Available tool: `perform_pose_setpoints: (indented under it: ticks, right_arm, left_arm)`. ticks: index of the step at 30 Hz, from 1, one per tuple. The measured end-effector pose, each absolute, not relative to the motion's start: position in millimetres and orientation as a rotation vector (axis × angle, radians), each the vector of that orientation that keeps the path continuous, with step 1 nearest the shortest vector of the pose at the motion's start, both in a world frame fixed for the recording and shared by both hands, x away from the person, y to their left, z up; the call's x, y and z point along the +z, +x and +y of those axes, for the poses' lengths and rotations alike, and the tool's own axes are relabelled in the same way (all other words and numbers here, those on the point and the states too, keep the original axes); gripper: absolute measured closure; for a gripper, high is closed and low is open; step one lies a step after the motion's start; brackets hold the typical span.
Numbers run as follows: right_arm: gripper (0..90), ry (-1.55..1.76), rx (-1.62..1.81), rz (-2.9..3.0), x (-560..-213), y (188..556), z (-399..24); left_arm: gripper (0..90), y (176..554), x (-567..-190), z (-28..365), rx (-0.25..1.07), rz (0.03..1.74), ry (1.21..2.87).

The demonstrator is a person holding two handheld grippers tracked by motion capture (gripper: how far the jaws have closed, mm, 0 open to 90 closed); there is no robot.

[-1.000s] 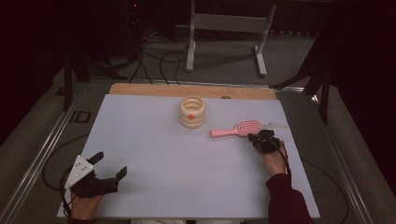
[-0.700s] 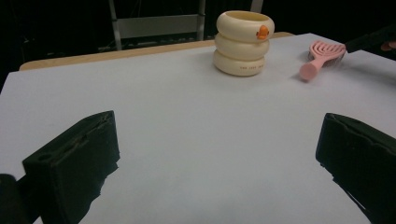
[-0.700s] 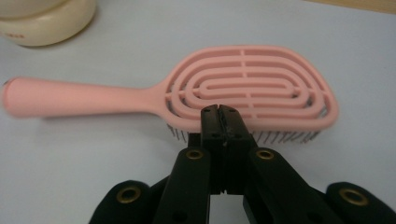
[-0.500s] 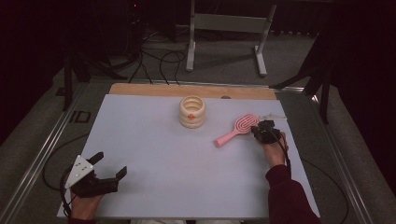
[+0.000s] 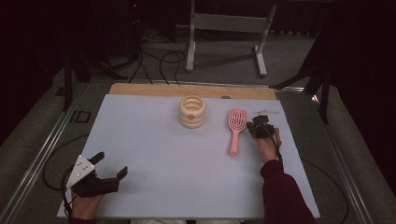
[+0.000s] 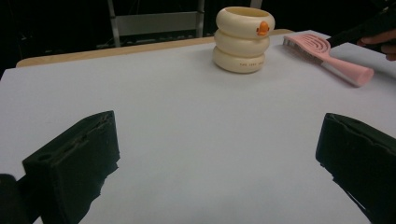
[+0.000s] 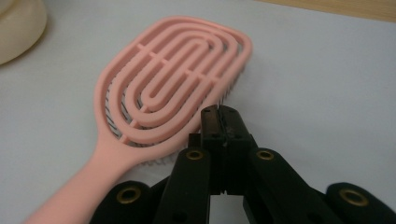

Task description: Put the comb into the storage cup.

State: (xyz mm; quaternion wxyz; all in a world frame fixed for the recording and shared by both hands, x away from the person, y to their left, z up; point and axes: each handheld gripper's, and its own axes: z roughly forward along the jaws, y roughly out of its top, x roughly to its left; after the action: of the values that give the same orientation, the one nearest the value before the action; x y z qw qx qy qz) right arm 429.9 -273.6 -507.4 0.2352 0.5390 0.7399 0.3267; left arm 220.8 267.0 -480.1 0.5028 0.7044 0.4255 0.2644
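A pink hairbrush (image 5: 236, 129) lies flat on the white table top (image 5: 154, 149), head toward the far side and handle toward me. My right gripper (image 5: 255, 125) is shut with nothing between its jaws, and its tips rest against the right edge of the brush head (image 7: 173, 79). A cream ribbed cup (image 5: 192, 112) with an orange mark stands left of the brush. My left gripper (image 5: 112, 164) sits open at the near left corner, jaws wide apart over bare table (image 6: 219, 154). In that gripper's view, the cup (image 6: 243, 39) and the brush (image 6: 327, 53) are far ahead.
A wooden strip (image 5: 154, 88) runs along the table's far edge. Behind it are a metal stand (image 5: 224, 42) and cables on the floor. A small wire-like item (image 5: 266, 112) lies just beyond the right gripper. Metal rails flank the table.
The brush has swung from lying across the table, handle to the left, to handle pointing at the near edge. The shut right gripper moved farther away and slightly left along its head. The left gripper kept still.
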Motion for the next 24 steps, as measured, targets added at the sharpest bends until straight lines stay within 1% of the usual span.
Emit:
perform_pose_setpoints:
  ticks: [7,15,24]
  right_arm:
    - [90.0,1.422,0.905,2.075,-508,430,-264]
    - [88.8,1.378,0.898,2.11,-510,429,-262]
    - [81.7,1.37,0.917,2.082,-504,423,-269]
  left_arm:
    - [0.0,220,-480,268,0.64,1.031,1.694]
    - [0.0,220,-480,268,0.642,1.03,1.695]
    - [0.0,220,-480,269,0.645,1.032,1.692]
